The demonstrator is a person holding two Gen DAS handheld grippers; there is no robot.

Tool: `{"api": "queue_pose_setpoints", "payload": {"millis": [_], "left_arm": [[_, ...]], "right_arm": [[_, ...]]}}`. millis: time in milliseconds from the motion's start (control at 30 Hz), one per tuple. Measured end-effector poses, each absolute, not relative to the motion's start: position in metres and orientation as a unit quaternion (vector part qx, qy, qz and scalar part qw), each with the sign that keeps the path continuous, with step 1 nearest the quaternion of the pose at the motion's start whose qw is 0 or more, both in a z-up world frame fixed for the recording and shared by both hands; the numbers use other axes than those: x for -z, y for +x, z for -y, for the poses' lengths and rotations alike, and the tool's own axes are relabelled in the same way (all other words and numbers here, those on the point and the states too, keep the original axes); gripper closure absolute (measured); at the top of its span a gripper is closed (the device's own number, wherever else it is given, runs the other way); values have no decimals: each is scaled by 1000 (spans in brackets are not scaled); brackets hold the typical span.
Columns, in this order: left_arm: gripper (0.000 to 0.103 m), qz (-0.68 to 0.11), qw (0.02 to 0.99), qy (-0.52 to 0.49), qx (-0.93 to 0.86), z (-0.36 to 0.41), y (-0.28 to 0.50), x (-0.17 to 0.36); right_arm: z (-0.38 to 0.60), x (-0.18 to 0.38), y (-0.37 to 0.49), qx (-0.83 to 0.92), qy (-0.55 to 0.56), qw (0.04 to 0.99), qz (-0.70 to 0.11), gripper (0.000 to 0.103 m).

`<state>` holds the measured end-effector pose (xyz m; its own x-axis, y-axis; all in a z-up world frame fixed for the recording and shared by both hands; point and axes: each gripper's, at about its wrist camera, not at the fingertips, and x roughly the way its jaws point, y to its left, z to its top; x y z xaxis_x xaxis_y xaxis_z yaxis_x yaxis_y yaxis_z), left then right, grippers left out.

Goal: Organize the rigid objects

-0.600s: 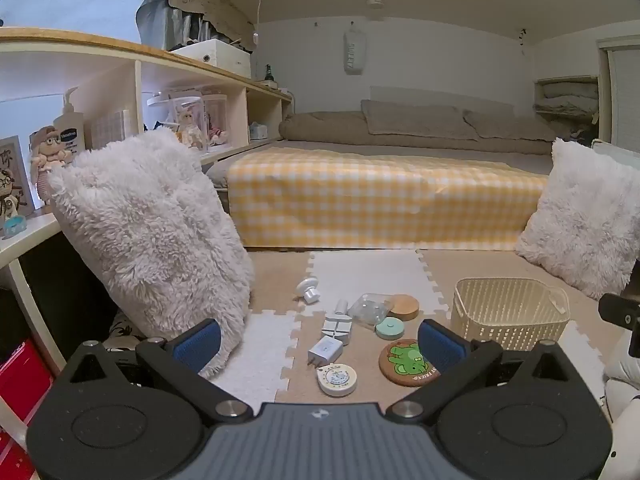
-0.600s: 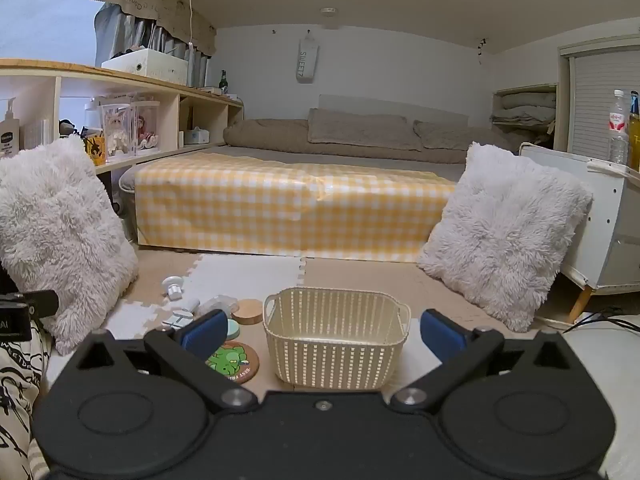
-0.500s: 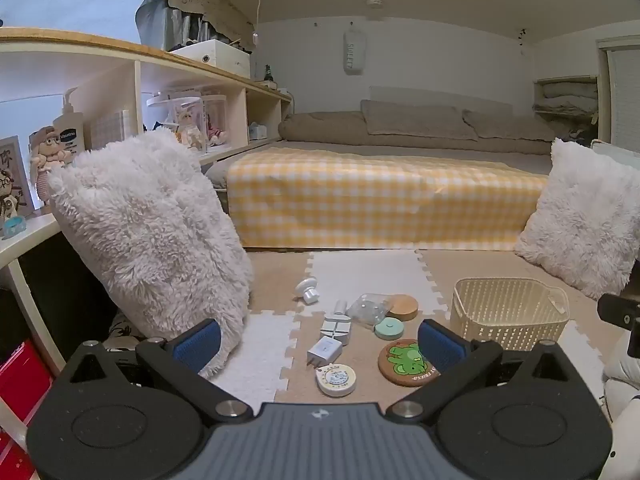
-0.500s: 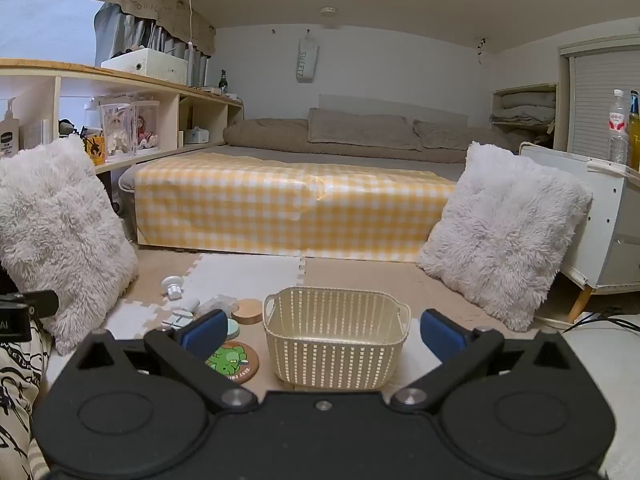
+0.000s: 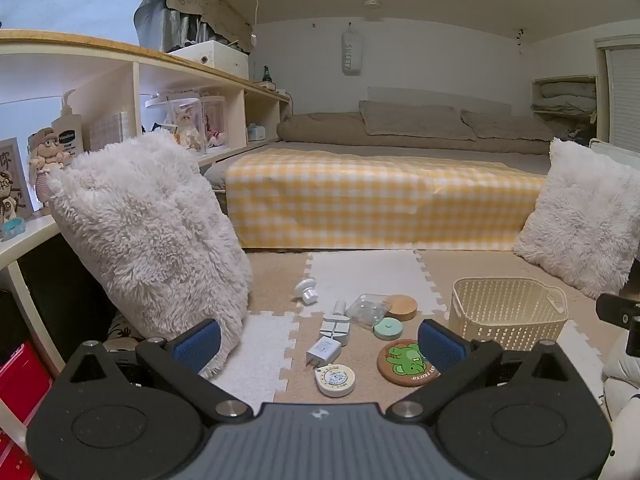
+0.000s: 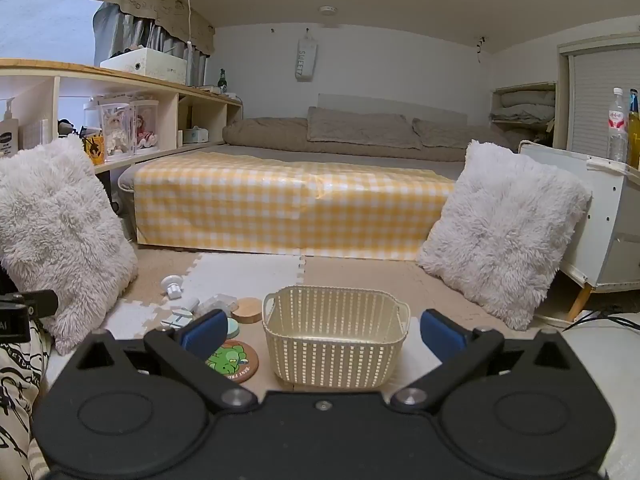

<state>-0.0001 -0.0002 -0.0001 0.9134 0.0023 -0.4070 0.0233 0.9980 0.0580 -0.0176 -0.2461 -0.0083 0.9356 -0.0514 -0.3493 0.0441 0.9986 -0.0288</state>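
- Two grippers hang above the foam floor mat, both with jaws spread wide and nothing between the blue pads.
- Left gripper points down toward a loose cluster of small things near the middle of the mat.
- Nearest its jaws lie a round tape measure, a white charger plug and a frog coaster.
- Farther back sit a mint round disc, a wooden disc, a clear plastic case and a white knob.
- Right gripper faces the cream basket, which stands upright just right of the cluster, apart from every piece.
- Fluffy white cushions lean at either side edge of the mat.
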Motion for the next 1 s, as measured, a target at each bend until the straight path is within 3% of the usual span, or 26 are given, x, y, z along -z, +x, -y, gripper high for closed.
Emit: {"api": "queue_pose_setpoints", "payload": {"millis": [1000], "left_arm": [[0, -208, 978, 29, 6, 0, 0, 0]], "right_arm": [[242, 10, -15, 20, -9, 983, -180, 0]]}}
